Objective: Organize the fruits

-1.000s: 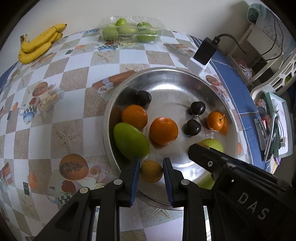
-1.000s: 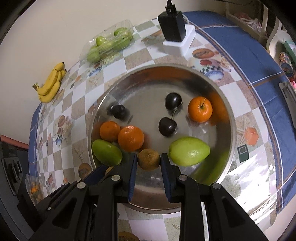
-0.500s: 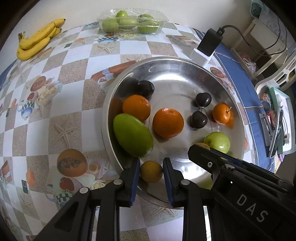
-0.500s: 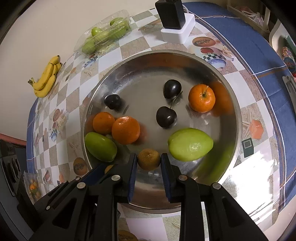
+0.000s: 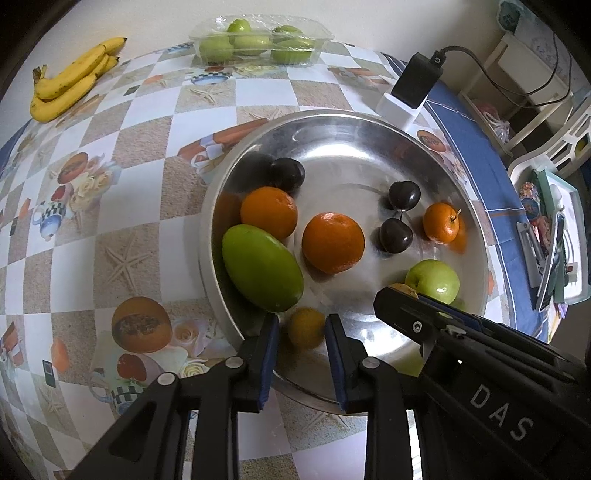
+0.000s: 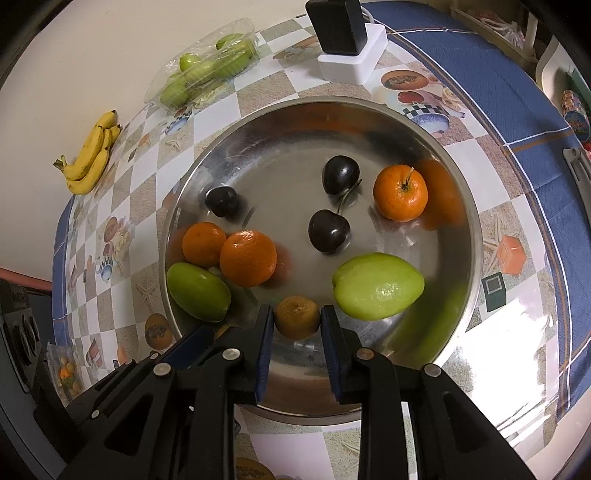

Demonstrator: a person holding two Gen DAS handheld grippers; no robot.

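Checkered tablecloth [image 5: 140,122] printed with teacups and starfish covers the table, blue-bordered at the right. Large steel bowl [image 6: 458,206] sits mid-table. Inside it: three oranges, two touching at the left [image 6: 248,263] and one with a stem at the far right [image 6: 400,192]; three dark plums, two of them joined by stems [image 6: 328,230]; a long green fruit [image 5: 262,267] against the near-left wall; a second green fruit [image 6: 377,285] at the near right. A small brownish-yellow fruit [image 6: 297,317] lies on the near floor of the bowl. Right gripper [image 6: 297,325] brackets that small fruit, fingers just beside its flanks; contact cannot be told, jaws parted. Left gripper [image 5: 301,330] is released as well, jaws spread, with a yellowish blur showing in the gap, possibly the same fruit or its reflection. From the left wrist view the right gripper's black body reaches into the bowl from the right. At the far edge of the table: a bunch of bananas [image 5: 70,79] at the left, a clear tray of green apples [image 5: 260,40] in the middle, a black charger on a white block [image 6: 341,27] to the right.
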